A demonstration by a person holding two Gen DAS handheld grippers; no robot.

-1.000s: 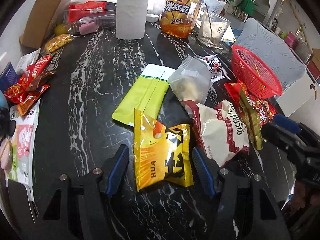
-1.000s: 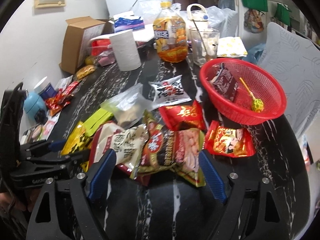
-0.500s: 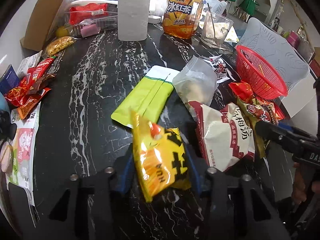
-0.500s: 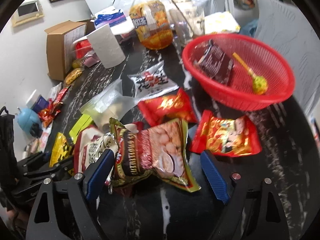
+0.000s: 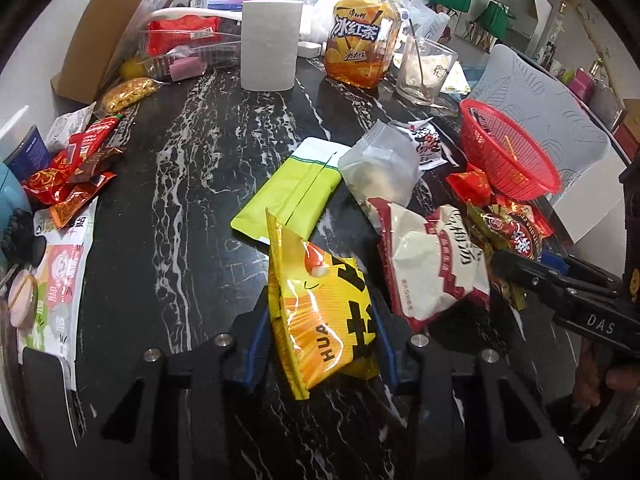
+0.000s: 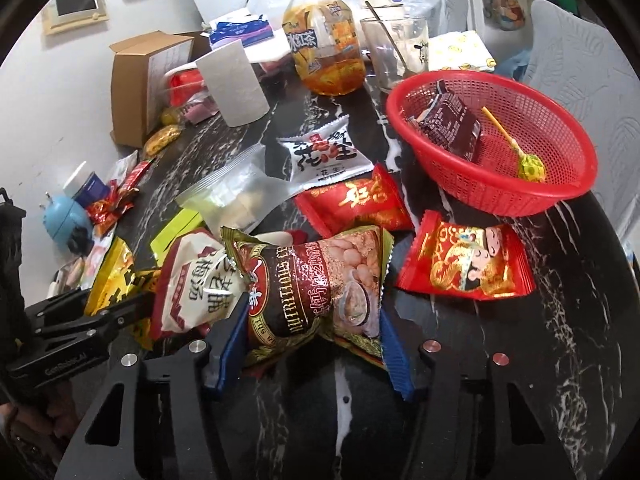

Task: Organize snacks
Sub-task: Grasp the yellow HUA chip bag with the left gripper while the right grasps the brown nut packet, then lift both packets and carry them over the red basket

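Note:
My left gripper (image 5: pixel 320 336) is shut on a yellow snack bag (image 5: pixel 320 304), its blue pads pressing both sides and the bag tilted up off the black marble table (image 5: pixel 192 208). My right gripper (image 6: pixel 312 348) is closing on a brown nut snack bag (image 6: pixel 312 280); the bag is pinched to a waist between the pads. A white and red snack bag (image 6: pixel 196 280) leans against the brown one. The red mesh basket (image 6: pixel 496 196) stands at the right, holding a dark packet (image 6: pixel 448 124) and a lollipop (image 6: pixel 530 166).
Two red packets (image 6: pixel 356 204) (image 6: pixel 464 264) and a white peanut packet (image 6: pixel 324 152) lie before the basket. A green pouch (image 5: pixel 292 188) and a clear zip bag (image 5: pixel 380 164) lie mid-table. A tea bottle (image 5: pixel 360 44), a glass (image 5: pixel 424 68), a paper roll (image 5: pixel 270 44) and a cardboard box (image 5: pixel 108 28) stand behind.
The left jaws have closed on the yellow bag and tipped it up. The right jaws have narrowed onto the brown bag, squeezing it.

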